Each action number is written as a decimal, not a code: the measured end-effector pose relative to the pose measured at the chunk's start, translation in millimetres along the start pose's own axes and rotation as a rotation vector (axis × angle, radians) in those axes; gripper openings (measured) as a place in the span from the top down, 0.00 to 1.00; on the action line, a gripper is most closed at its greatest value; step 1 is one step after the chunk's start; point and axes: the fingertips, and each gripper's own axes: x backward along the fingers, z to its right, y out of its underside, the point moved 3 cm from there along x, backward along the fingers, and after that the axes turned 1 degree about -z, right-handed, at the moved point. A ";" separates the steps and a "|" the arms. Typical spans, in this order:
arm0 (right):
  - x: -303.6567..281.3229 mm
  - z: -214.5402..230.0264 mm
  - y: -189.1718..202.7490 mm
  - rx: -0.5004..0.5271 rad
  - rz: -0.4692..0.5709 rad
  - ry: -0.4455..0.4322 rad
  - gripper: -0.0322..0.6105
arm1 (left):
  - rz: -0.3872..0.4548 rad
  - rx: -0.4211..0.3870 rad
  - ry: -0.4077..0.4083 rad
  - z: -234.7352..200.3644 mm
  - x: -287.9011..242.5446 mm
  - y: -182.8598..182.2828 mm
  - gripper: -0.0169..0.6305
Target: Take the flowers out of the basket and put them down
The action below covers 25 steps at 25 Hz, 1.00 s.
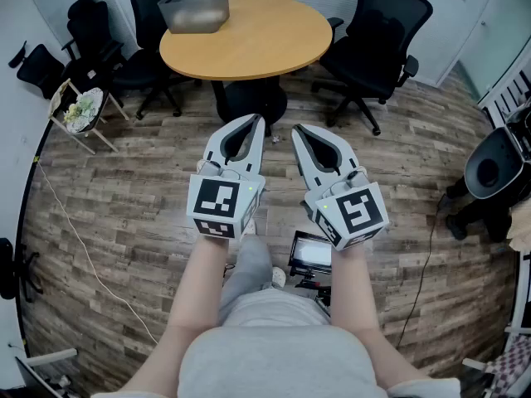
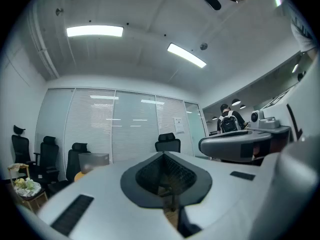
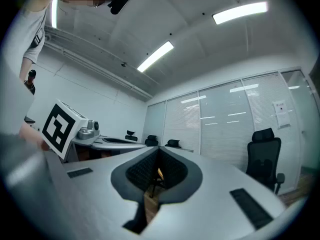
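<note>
Two grippers side by side above wood-plank floor (image 1: 124, 214): left gripper (image 1: 254, 123) and right gripper (image 1: 299, 131), jaws of each pressed together, nothing between. Beyond, round wooden table (image 1: 249, 44) bears translucent bin (image 1: 197, 8); black office chairs (image 1: 377, 31) ring it. Far left, basket (image 1: 60, 96) of pale flowers (image 1: 81, 106) on folding stand (image 1: 99, 135), well apart from both.

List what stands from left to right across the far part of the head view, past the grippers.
basket holding flowers → round wooden table → black office chair → round black object by the right edge
</note>
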 end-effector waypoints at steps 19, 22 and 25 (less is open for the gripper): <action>-117.3 45.4 21.7 -0.025 0.006 -0.039 0.91 | 0.016 0.015 -0.022 -86.7 -86.0 8.2 0.97; -143.6 52.7 26.7 -0.037 0.006 -0.054 0.91 | 0.015 0.013 -0.032 -107.9 -100.4 10.7 0.97; -172.2 57.5 28.5 -0.044 0.009 -0.070 0.91 | 0.015 0.018 -0.047 -133.0 -113.8 11.9 0.97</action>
